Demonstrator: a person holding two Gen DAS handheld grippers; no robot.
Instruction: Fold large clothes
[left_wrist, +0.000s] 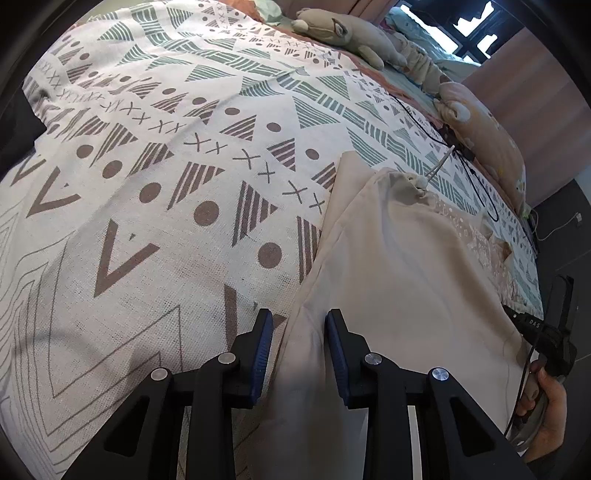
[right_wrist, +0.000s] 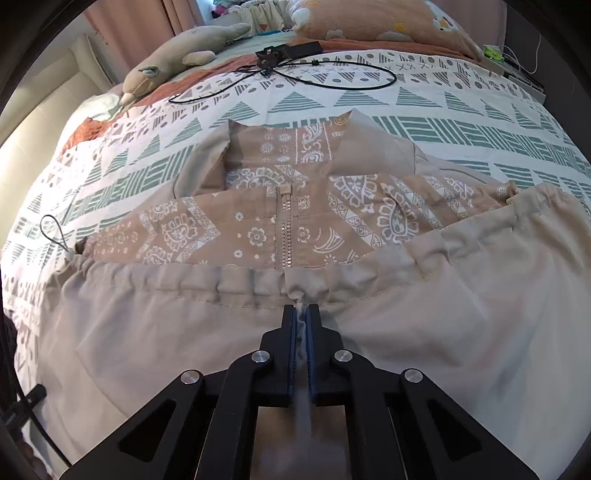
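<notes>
While the beige zip-front jacket (right_wrist: 406, 332) with its paisley-printed lining lies spread on the bed's white geometric-patterned bedspread (left_wrist: 155, 155), the right gripper (right_wrist: 303, 314) is clamped tight on a pinch of the jacket's gathered drawstring hem at the zipper (right_wrist: 285, 236). Its jaws leave no gap. The left gripper (left_wrist: 299, 325) stands partly apart, straddling the jacket's side edge; fabric lies between the blue pads (left_wrist: 264, 350), though I cannot tell whether they press it. A grey plush toy (left_wrist: 343, 33) rests near the pillows.
</notes>
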